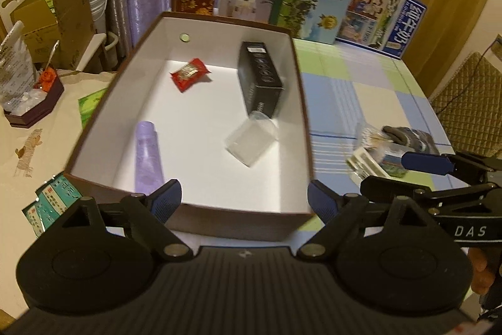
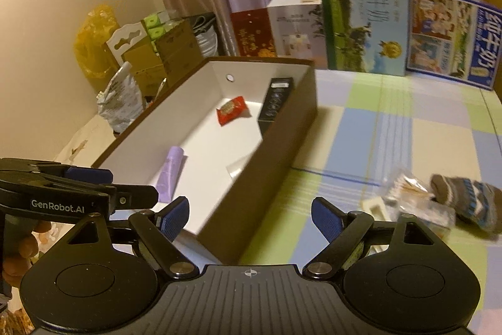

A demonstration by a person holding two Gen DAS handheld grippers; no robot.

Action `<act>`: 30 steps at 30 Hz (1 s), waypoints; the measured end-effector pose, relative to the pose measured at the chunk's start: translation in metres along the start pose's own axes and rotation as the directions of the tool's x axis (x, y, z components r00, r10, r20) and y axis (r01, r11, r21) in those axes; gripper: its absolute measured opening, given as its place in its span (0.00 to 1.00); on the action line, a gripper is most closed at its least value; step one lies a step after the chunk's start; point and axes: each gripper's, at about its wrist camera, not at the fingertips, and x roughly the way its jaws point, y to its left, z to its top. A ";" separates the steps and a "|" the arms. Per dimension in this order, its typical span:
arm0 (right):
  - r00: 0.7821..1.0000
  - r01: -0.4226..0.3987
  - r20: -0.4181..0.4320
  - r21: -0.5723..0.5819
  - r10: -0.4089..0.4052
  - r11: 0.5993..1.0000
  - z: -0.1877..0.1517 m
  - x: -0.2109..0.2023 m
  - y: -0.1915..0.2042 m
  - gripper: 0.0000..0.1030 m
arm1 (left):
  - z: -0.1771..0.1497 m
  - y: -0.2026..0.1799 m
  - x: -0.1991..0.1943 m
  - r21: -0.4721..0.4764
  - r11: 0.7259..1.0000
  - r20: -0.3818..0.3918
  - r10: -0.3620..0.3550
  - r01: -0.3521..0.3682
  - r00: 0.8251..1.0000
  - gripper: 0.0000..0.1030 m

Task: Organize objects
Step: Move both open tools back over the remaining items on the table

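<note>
"GenRobot.AI" on the left tongs (image 2: pixel 103 175), "DAS" on the right tongs (image 1: pixel 426 164), both spread wide, nothing pinched.

box (image 1: pixel 302 102) sitting left on table (image 1: pixel 370 90) | tube (image 1: pixel 147 156), packet (image 1: pixel 189 73), carton (image 1: pixel 260 77) lying inside | glove (image 2: pixel 467 203) lying right

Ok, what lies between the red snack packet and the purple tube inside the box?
Nothing: in both wrist views only bare white box floor runs between the red snack packet and the purple tube.
</note>
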 end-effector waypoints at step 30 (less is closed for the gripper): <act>0.989 0.144 -0.054 0.159 -0.137 0.977 -0.060 -0.095 -0.127 0.81 | -0.035 -0.147 0.026 0.098 0.989 -0.097 -0.102 0.111 0.990 0.82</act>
